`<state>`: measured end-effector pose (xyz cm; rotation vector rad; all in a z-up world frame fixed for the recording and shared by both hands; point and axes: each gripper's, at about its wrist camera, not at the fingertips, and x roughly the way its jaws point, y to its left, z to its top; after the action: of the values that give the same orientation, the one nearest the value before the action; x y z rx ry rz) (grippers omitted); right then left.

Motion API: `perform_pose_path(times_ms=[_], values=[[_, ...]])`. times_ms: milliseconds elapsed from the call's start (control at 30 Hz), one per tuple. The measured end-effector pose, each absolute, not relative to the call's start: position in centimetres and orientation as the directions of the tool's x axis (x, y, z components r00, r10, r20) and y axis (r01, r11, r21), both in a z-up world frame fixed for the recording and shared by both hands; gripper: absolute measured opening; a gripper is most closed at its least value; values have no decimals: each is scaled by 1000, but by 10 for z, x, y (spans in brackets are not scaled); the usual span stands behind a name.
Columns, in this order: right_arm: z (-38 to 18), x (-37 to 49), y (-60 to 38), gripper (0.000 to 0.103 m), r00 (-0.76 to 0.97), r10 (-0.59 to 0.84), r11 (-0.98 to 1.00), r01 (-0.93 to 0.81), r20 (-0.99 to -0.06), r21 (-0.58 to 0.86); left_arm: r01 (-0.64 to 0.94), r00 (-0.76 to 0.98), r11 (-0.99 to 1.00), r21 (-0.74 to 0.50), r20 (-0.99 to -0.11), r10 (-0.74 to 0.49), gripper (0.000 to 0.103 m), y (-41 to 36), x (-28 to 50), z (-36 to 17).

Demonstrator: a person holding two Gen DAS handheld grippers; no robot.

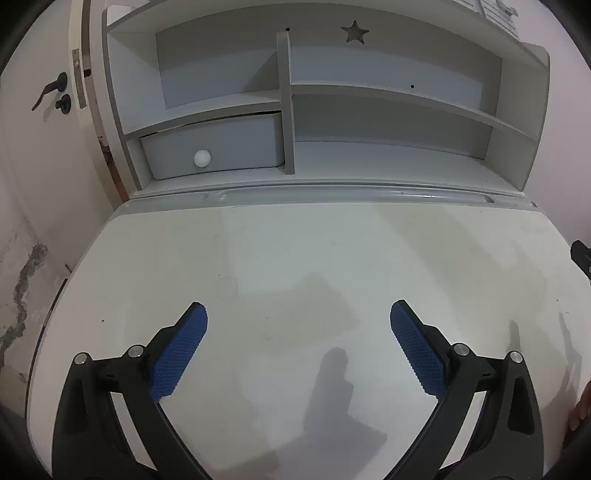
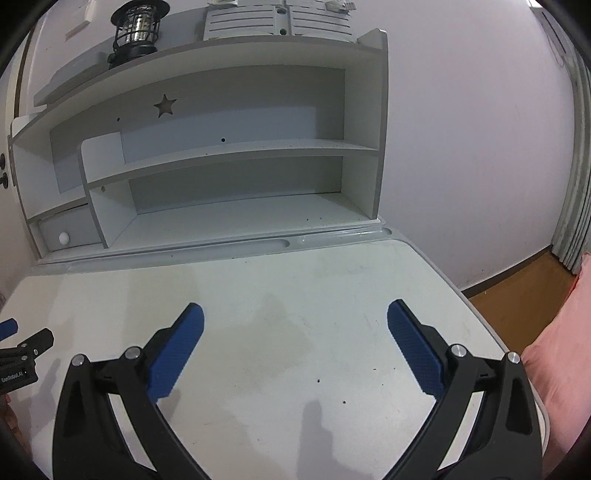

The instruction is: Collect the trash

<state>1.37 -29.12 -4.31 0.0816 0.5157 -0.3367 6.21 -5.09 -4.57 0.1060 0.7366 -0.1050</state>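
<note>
My left gripper [image 1: 298,314] is open and empty, held low over the white desk top [image 1: 295,251]. My right gripper [image 2: 295,314] is open and empty too, over the same desk top [image 2: 288,280], to the right of the left one. The left gripper's side shows at the left edge of the right wrist view [image 2: 22,350]. No trash shows on the desk in either view. Only a few small dark specks [image 2: 343,401] lie on the surface.
A white shelf hutch [image 1: 288,110] stands at the desk's back, with a drawer and round white knob [image 1: 202,158]. A black lantern [image 2: 136,29] sits on top of the hutch. A door with a handle [image 1: 51,88] is at the left. Wooden floor [image 2: 517,295] lies to the right.
</note>
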Motion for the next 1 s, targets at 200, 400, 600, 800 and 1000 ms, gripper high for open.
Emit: perform_pose_path(times_ms=[200,400,600,800,1000], values=[[-41,13,-280,96,826,-311,944,325,-469,-55,134,739,988,80,-672,-46,96,-53,62,-45],[-41,14,-279,96,826,-308,945,321,-473,-56,132,749,987,92,-661,-38,96,-54,59,-43],[-41,16,-281,96,823,-299,948,316,-484,-48,128,758,988,92,-652,-38,96,-54,57,-41],[-42,16,-283,96,822,-296,947,317,-487,-40,130,760,987,94,-649,-39,96,-55,58,-41],[-41,14,-283,96,828,-286,951,307,-482,-38,142,775,987,75,-629,-64,96,-54,54,-37]])
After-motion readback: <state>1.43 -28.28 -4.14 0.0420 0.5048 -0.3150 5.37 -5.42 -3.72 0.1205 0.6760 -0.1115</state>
